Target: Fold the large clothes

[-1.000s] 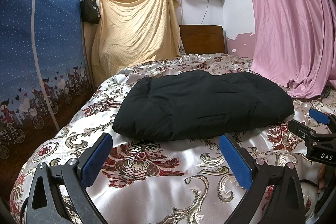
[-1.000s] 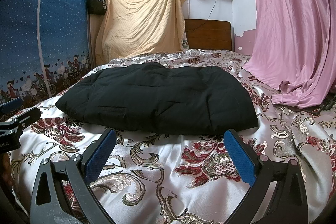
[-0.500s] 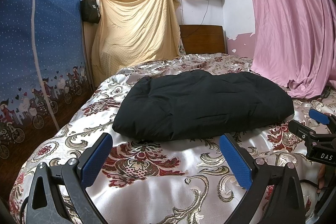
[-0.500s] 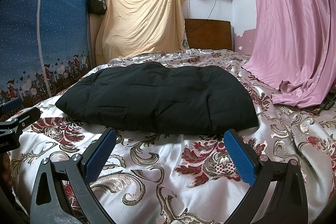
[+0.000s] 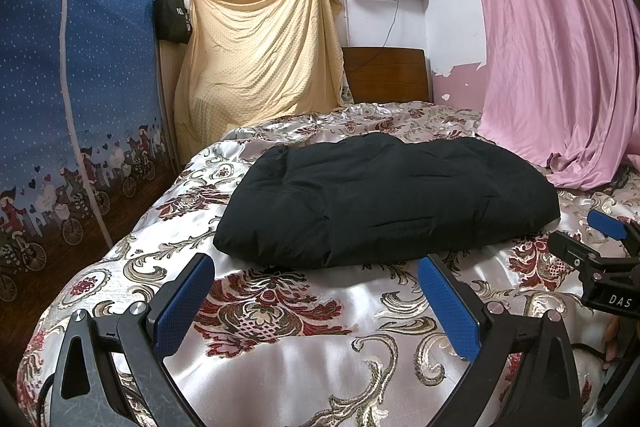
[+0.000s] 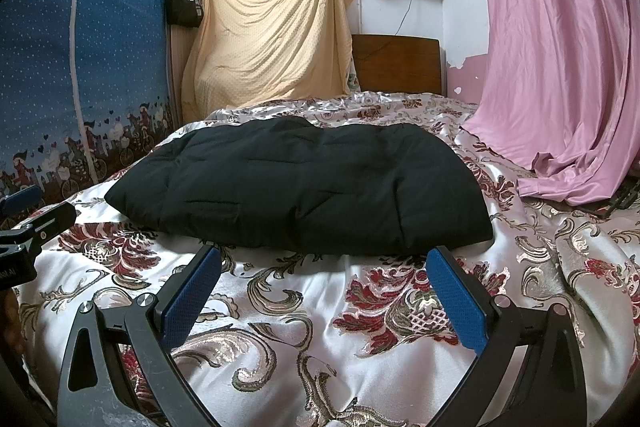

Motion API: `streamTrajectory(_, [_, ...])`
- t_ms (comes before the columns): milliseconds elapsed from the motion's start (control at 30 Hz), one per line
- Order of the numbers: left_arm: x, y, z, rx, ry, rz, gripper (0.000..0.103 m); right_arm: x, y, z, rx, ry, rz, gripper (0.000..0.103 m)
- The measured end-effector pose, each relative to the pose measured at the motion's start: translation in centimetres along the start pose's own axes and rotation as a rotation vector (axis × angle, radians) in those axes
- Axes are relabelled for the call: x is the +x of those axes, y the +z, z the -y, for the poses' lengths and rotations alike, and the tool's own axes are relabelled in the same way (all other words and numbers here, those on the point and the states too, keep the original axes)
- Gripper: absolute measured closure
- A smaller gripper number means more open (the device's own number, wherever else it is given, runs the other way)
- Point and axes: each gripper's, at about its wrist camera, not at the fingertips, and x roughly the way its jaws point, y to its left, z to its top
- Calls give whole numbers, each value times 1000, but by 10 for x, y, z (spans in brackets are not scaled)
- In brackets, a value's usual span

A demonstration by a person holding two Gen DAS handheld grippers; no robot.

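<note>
A black padded garment (image 5: 384, 199) lies folded into a thick rectangle in the middle of the bed (image 5: 280, 315); the right wrist view shows the same garment (image 6: 304, 187). My left gripper (image 5: 316, 303) hovers open just short of its near edge, nothing between the blue pads. My right gripper (image 6: 324, 291) is also open and empty, in front of the garment's near edge. The right gripper's tip (image 5: 600, 259) shows at the right edge of the left wrist view; the left gripper's tip (image 6: 28, 223) shows at the left edge of the right wrist view.
The bed (image 6: 320, 327) has a shiny floral satin cover. A pink curtain (image 5: 560, 47) hangs on the right and pools on the bed. A blue fabric wardrobe (image 5: 72, 107) stands left, a yellow sheet (image 5: 260, 59) and wooden headboard (image 5: 388, 75) behind.
</note>
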Motion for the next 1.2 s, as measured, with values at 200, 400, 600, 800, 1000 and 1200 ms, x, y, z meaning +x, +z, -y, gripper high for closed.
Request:
streamTrajectory(200, [2, 3, -2, -5, -22, -11, 0, 0, 0, 0, 0, 0, -1, 2])
streamTrajectory(400, [7, 0, 1, -15, -13, -44, 0, 0, 0, 0, 1, 0, -1, 2])
streamTrajectory(600, [7, -1, 2, -13, -10, -45, 0, 0, 1, 0, 1, 0, -2, 2])
streamTrajectory(800, [8, -3, 3, -15, 4, -48, 0, 0, 1, 0, 0, 0, -2, 2])
streamTrajectory(1000, [8, -3, 1, -20, 11, -47, 0, 0, 1, 0, 0, 0, -3, 2])
streamTrajectory(1200, [9, -3, 2, -19, 14, -49, 0, 0, 1, 0, 0, 0, -4, 2])
